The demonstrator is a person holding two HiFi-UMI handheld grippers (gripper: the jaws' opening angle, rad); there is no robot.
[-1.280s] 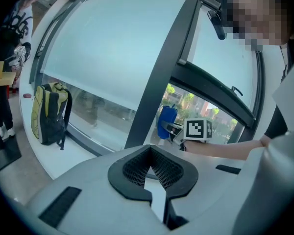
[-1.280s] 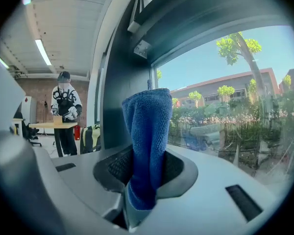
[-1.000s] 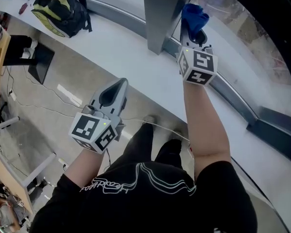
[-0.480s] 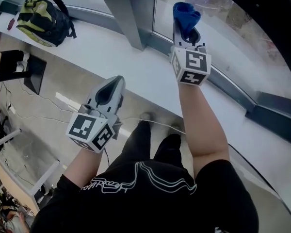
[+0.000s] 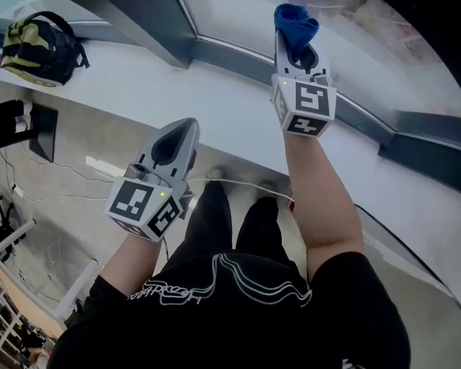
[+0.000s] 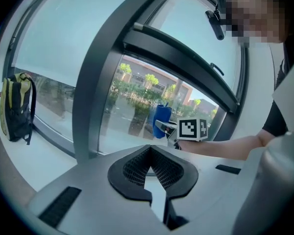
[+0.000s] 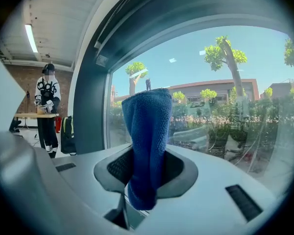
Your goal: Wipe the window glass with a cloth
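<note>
The right gripper (image 5: 296,52) is pinching the blue cloth (image 5: 295,21) between its jaws, holding it upright at one o'clock in the head view. The cloth is near the window glass (image 5: 230,6) but apparently not touching it. The left gripper (image 5: 175,143), at eight o'clock, is hanging empty, jaws pressed together. Wiping is seemingly not yet starting.

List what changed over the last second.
The right gripper carried the blue cloth rightward along the window, away from the dark post to in front of the glass pane. The post and backpack slid left in the head view. Unchanged: right jaws clamped on the cloth; left gripper shut, empty, held low.
</note>
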